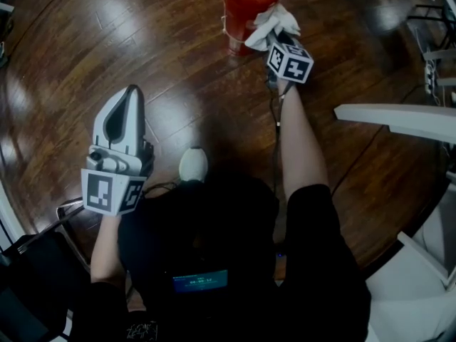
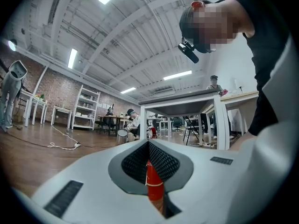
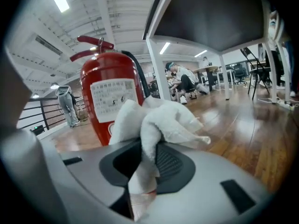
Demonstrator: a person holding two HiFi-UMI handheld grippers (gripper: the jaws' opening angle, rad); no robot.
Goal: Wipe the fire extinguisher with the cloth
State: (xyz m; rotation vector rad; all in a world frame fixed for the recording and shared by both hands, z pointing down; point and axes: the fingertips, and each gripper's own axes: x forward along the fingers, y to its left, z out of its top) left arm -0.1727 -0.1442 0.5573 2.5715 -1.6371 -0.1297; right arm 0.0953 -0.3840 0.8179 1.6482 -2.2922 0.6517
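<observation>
A red fire extinguisher [image 1: 244,4] stands upright on the wooden floor at the top of the head view. My right gripper [image 1: 275,38] is shut on a bunched white cloth [image 1: 271,24] that rests against the extinguisher's right side. In the right gripper view the cloth [image 3: 154,120] bulges out of the gripper [image 3: 145,158], just in front of the extinguisher [image 3: 108,101] and its white label. My left gripper [image 1: 131,97] hangs lower left, well away from the extinguisher, shut with nothing in it. Through the thin slit of the left gripper [image 2: 149,149] a strip of the red extinguisher [image 2: 153,183] shows.
A white table [image 1: 399,118] juts in from the right and another white piece sits at the lower right. A cable [image 1: 273,127] runs along the floor by my right arm. My shoe [image 1: 193,164] is in the middle. Distant desks, shelves [image 2: 86,107] and people appear.
</observation>
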